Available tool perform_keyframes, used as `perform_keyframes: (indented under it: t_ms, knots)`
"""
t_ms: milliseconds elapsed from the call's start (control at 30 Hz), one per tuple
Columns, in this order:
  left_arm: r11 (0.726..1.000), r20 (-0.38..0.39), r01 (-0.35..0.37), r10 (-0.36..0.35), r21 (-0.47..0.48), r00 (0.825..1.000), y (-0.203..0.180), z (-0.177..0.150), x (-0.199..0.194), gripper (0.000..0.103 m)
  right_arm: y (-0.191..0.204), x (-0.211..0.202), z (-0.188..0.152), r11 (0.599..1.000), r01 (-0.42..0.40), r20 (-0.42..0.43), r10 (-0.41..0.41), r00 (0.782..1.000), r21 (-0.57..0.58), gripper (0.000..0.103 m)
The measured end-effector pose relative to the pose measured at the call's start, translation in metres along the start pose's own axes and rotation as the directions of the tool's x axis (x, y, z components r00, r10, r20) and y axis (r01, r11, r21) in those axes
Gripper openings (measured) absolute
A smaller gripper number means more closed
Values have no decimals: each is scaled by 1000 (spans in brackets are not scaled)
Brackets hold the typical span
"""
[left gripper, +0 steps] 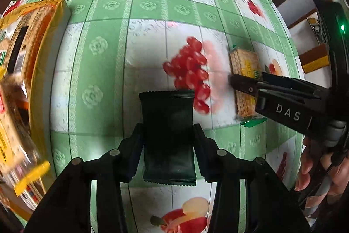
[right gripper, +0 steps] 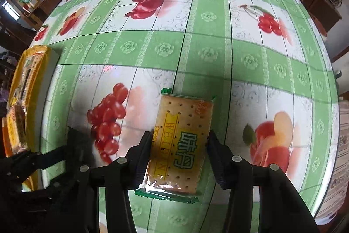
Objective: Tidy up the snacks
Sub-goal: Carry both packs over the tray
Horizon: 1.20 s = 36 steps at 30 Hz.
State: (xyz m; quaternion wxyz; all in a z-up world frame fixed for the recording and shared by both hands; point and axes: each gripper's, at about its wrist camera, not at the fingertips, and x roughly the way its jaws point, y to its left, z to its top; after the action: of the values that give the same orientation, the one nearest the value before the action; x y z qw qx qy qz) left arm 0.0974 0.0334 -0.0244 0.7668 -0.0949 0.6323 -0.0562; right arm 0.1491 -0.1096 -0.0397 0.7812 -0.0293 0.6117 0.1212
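left wrist view: the left gripper [left gripper: 168, 134] has its fingers [left gripper: 136, 145] pressed against the two long edges of a dark green, crimp-sealed foil snack packet [left gripper: 168, 134], which lies lengthwise between them over the green-and-white fruit-print oilcloth surface [left gripper: 109, 47]; whether it is lifted off the surface cannot be told. right wrist view: the right gripper [right gripper: 178, 150] likewise pinches a clear-wrapped rectangular cracker pack with green ends [right gripper: 181, 141] across its width, the short way presumably chosen because it fits the fingers' span. a yellow-wrapped tray of biscuit packs [left gripper: 32, 36] at the left edge is the likely collecting place, well apart from both held snacks.
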Motion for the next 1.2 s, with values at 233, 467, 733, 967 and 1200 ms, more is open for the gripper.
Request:
perform_keyframes:
  t_ms: [233,467,733,967,1200]
  knots:
    - [998,47,-28,26,54,999,-11,-33,-6,42,1,-13,-28,999,-48,-3,48,999,-4,51]
    - [992,100,-56,45,113,994,-17,-69,-18,42,4,-25,-72,997,-82,-11,82,997,-6,51]
    - [988,127,-33,14,150,992,-8,-98,-49,42,16,-39,-115,994,-114,-22,114,993,-4,51]
    - [994,181,-4,-17,112,983,16,-96,-83,42,58,-67,-109,985,-162,5,163,987,-67,51]
    - [999,263,-21,28,-29,964,88,-82,-131,42,135,-90,-71,958,-219,41,230,972,-183,51]
